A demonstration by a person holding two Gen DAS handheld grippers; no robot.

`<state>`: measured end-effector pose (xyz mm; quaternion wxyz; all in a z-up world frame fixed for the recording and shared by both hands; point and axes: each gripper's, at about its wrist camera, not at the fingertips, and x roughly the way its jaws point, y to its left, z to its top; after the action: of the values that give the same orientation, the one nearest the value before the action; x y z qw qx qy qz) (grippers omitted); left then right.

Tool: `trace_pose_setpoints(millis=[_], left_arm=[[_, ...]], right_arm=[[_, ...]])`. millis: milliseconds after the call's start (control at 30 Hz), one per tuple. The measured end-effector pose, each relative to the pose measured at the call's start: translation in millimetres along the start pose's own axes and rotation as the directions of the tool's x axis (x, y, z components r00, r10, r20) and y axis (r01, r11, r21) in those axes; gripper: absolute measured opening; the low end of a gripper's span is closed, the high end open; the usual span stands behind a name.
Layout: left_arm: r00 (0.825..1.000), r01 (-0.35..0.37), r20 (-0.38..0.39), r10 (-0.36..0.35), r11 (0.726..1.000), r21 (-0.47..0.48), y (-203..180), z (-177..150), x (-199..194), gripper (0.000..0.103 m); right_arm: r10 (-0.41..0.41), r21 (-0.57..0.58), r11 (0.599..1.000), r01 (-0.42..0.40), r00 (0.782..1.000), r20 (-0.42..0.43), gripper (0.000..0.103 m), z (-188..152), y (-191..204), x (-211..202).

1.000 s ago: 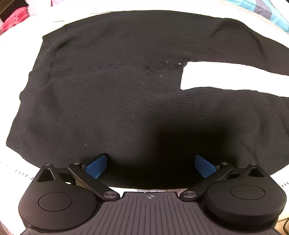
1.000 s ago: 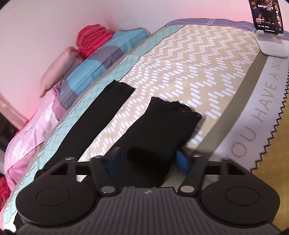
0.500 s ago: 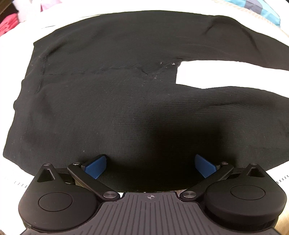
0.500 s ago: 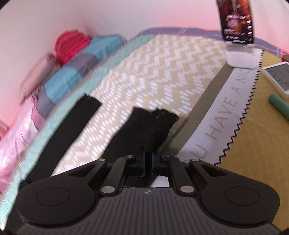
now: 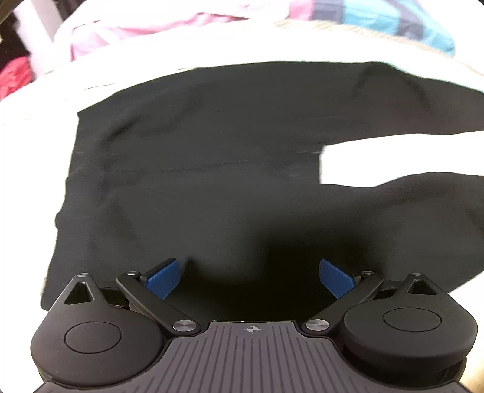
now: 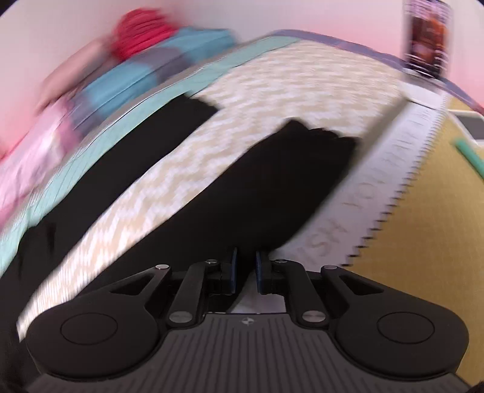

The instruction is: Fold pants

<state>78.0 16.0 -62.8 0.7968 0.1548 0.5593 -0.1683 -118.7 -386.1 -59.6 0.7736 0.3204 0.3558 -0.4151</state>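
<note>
Black pants (image 5: 211, 169) lie flat on a pale bed cover, waist to the left and both legs running right. My left gripper (image 5: 250, 276) is open, its blue pads apart over the near edge of the seat of the pants. In the right wrist view the two black legs (image 6: 266, 193) stretch away over the patterned cover. My right gripper (image 6: 244, 269) is shut on the near leg's edge, which rises from the bed. The view is blurred by motion.
Pink and blue folded bedding (image 5: 187, 21) lies beyond the pants. A red bundle (image 6: 139, 33) sits by the wall. A phone on a white stand (image 6: 428, 51) is at the far right, with a teal object (image 6: 470, 157) nearby.
The right gripper closed on the near leg and has drawn back and up with it. The left gripper has pulled back slightly and stays open.
</note>
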Motion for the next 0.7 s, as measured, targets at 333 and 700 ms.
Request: trace_pose_setpoints(millis=[333, 700], left_arm=[[1.000, 0.014, -0.014, -0.015, 0.998, -0.058, 35, -12, 15, 0.103], [0.998, 0.044, 0.039, -0.043, 0.998, -0.035, 43, -30, 1, 0.103]], right_arm=[[0.281, -0.652, 0.711, -0.263, 0.956, -0.079, 0.055, -111, 147, -64], [0.160, -0.604, 0.763, -0.232, 0.972, -0.171, 0.040, -101, 128, -56]])
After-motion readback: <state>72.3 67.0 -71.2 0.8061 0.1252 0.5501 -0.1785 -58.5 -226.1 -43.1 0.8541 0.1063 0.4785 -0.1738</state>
